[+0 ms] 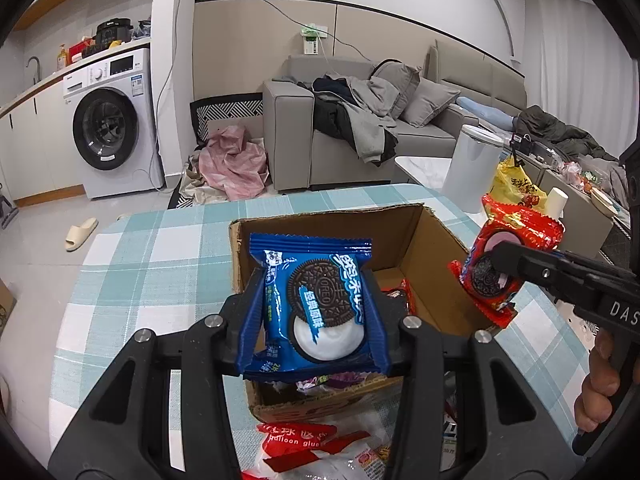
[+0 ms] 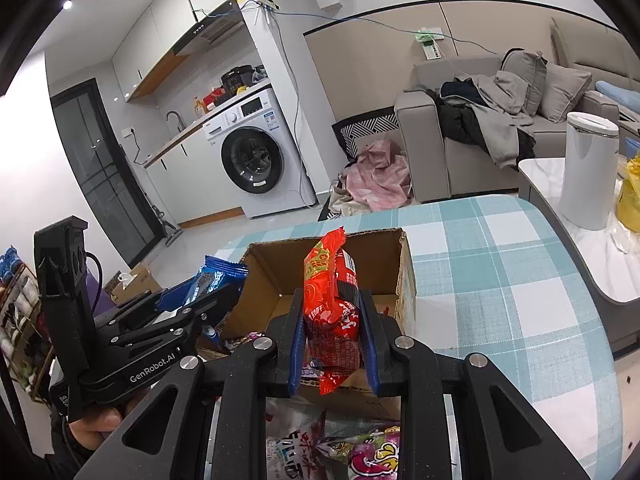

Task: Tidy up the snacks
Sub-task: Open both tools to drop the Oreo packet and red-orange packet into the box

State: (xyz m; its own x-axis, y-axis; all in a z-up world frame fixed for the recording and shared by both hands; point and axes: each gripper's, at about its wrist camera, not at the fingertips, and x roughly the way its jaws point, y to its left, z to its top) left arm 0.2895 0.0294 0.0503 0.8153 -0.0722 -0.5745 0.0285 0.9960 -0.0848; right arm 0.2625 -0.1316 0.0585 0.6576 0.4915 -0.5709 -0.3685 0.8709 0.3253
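My left gripper (image 1: 314, 292) is shut on a blue Oreo packet (image 1: 316, 304) and holds it upright over the near part of an open cardboard box (image 1: 436, 240). My right gripper (image 2: 332, 312) is shut on a red Oreo packet (image 2: 332, 304), held edge-on above the same box (image 2: 404, 276). In the left wrist view the red packet (image 1: 504, 264) hangs over the box's right wall in the right gripper. In the right wrist view the blue packet (image 2: 212, 278) shows at the left. A few wrapped snacks lie in the box bottom (image 1: 400, 292).
The box stands on a table with a teal plaid cloth (image 1: 140, 264). More snack bags (image 1: 316, 448) lie on the table in front of the box (image 2: 352, 452). A white bin (image 2: 588, 172) and a yellow bag (image 1: 516, 184) stand beyond the table's right side.
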